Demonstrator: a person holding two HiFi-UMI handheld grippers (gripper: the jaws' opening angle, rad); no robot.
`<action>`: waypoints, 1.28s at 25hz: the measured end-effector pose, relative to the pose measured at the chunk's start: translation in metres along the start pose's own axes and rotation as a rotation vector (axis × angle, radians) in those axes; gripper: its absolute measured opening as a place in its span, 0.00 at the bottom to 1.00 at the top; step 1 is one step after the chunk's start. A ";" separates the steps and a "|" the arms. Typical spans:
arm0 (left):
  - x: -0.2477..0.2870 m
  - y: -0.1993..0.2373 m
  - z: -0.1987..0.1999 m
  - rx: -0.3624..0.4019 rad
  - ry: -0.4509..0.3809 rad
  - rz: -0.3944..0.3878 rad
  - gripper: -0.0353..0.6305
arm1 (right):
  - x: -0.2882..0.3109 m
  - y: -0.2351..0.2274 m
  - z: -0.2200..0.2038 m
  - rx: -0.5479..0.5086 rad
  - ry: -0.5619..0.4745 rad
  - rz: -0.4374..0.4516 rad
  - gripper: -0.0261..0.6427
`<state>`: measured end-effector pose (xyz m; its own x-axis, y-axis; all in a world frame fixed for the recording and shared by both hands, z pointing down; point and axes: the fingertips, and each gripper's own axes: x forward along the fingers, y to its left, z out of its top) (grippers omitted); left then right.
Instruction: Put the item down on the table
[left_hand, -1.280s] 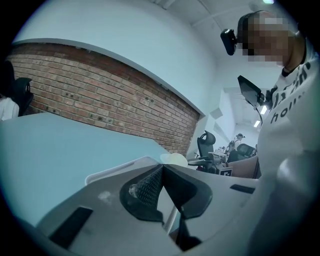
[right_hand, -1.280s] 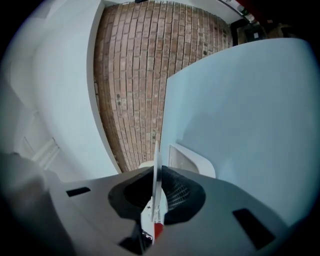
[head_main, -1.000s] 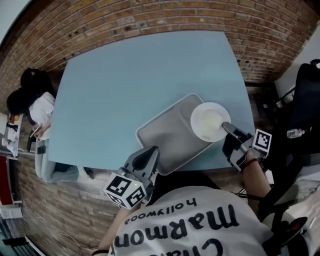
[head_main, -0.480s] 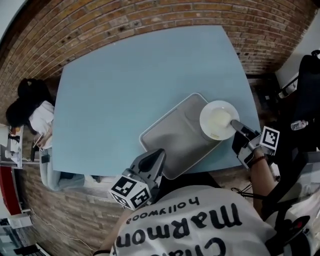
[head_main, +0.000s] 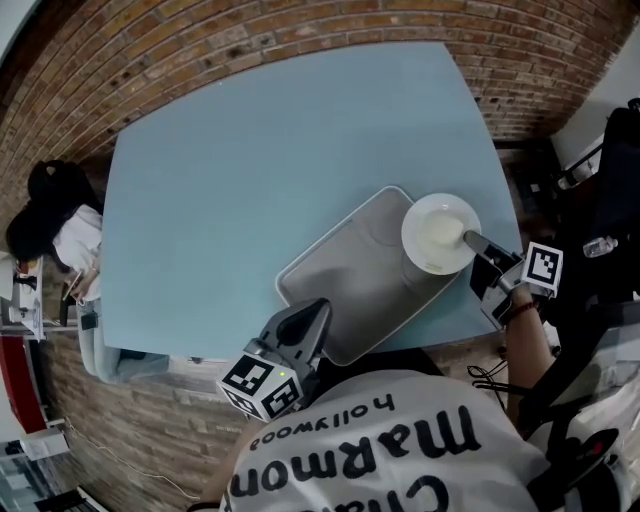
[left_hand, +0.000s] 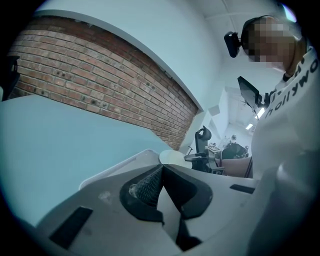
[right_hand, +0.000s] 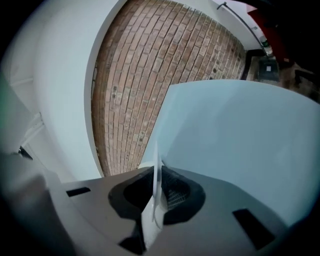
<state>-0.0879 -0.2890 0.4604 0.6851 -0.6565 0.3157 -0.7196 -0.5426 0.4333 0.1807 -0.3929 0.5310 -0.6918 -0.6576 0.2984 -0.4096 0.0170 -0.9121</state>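
White plate (head_main: 437, 232) sat right of centre in the head view, overlapping the right corner of a grey tray (head_main: 340, 290). Plate looked shallow, pale centre, roughly level. Whether it rested on the tray or hung just above it could not be told.

Right hand-held gripper (head_main: 476, 243) was clenched on the plate's rim at its lower right side. In the right gripper view the plate (right_hand: 157, 170) showed edge-on as a thin white line, pinched between the two dark pads of that hand-held gripper (right_hand: 159, 187). Its marker cube (head_main: 541, 268) lay just beyond, toward the right edge of the frame.

Tray lay diagonally on the light blue tabletop (head_main: 250, 160), its lower corner at the tabletop's near edge. Tray interior was bare apart from the plate's overlap.

Left hand-held gripper (head_main: 318, 308) was at lower centre, tips just beside the tray's lower left edge, marker cube (head_main: 262, 382) below it. In the left gripper view its jaws (left_hand: 161, 172) were closed together with nothing between them. Beyond them showed the tray (left_hand: 125, 167) and the plate (left_hand: 172, 157).

Brick wall (head_main: 300, 30) ran across the top of the frame, behind the tabletop. Person's white printed shirt (head_main: 380, 450) filled the bottom.
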 end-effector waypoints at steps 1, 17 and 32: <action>0.001 0.001 0.000 -0.003 0.002 0.002 0.06 | 0.003 0.001 0.003 -0.036 0.016 -0.006 0.08; 0.009 0.021 0.003 -0.019 0.029 0.006 0.06 | 0.044 0.012 -0.008 -0.346 0.203 -0.152 0.08; 0.003 0.018 -0.005 -0.044 0.016 -0.025 0.06 | 0.053 0.027 -0.018 -0.842 0.186 -0.233 0.17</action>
<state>-0.0980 -0.2985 0.4734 0.7050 -0.6341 0.3176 -0.6967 -0.5353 0.4776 0.1225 -0.4140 0.5276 -0.5919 -0.5819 0.5578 -0.8020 0.4943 -0.3354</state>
